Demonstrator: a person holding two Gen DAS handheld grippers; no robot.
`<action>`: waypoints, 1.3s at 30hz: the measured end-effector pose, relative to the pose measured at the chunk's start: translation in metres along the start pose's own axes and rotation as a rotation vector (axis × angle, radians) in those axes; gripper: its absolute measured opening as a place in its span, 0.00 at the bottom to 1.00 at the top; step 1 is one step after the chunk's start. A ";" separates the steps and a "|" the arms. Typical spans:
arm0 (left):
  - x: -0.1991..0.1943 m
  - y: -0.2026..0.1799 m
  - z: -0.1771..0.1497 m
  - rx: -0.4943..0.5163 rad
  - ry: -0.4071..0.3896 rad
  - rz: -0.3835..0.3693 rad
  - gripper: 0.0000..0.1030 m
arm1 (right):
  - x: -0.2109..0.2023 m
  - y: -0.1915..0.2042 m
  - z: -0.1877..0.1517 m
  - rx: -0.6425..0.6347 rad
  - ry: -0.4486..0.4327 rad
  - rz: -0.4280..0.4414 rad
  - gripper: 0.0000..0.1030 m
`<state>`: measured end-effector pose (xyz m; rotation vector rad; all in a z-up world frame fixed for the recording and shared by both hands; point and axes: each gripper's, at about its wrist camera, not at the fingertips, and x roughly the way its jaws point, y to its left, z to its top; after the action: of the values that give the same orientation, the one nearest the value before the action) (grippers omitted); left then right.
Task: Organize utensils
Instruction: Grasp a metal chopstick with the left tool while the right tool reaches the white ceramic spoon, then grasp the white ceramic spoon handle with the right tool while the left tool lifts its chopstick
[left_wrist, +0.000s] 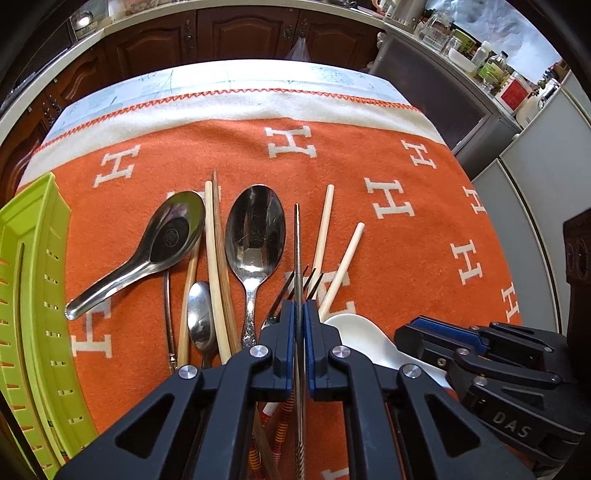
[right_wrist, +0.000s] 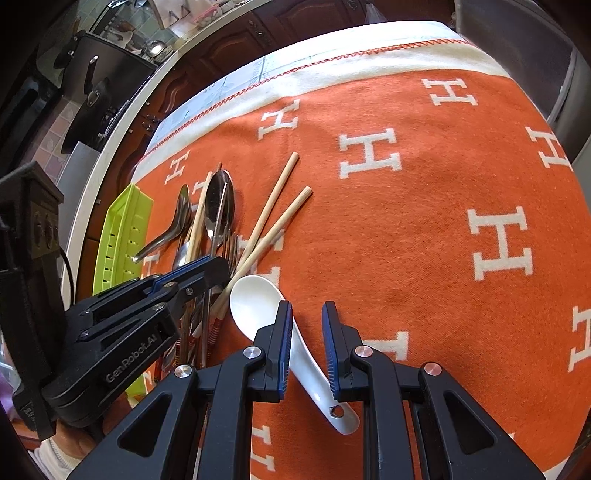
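Utensils lie in a pile on the orange cloth (left_wrist: 388, 258). My left gripper (left_wrist: 300, 306) is shut on a thin metal chopstick (left_wrist: 297, 243) that runs straight forward between its pads. Below it lie a large ornate spoon (left_wrist: 255, 229), a steel soup spoon (left_wrist: 162, 240), a small spoon (left_wrist: 201, 317), a fork (left_wrist: 284, 291) and wooden chopsticks (left_wrist: 214, 258). My right gripper (right_wrist: 307, 314) is open, its fingers on either side of the handle of a white ceramic spoon (right_wrist: 258, 306). The left gripper also shows in the right wrist view (right_wrist: 207, 267).
A lime-green slotted tray (left_wrist: 40, 295) stands at the left edge of the cloth, also in the right wrist view (right_wrist: 122, 236). Two pale wooden chopsticks (right_wrist: 273, 218) lie crossed to the right of the pile. Dark wooden cabinets (left_wrist: 240, 33) stand beyond the table.
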<state>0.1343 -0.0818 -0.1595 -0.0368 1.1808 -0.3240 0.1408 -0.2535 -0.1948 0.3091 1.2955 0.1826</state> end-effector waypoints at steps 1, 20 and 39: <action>-0.002 -0.001 0.000 0.005 -0.004 0.002 0.03 | 0.001 0.001 0.000 -0.008 0.001 -0.005 0.16; -0.071 0.029 -0.010 -0.065 -0.081 -0.063 0.03 | 0.012 0.029 -0.011 -0.184 0.014 -0.079 0.16; -0.125 0.049 -0.032 -0.086 -0.154 -0.100 0.03 | -0.004 0.058 -0.039 -0.241 -0.064 -0.167 0.05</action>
<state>0.0736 0.0026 -0.0689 -0.1937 1.0417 -0.3520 0.1040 -0.1949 -0.1814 0.0009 1.2151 0.1830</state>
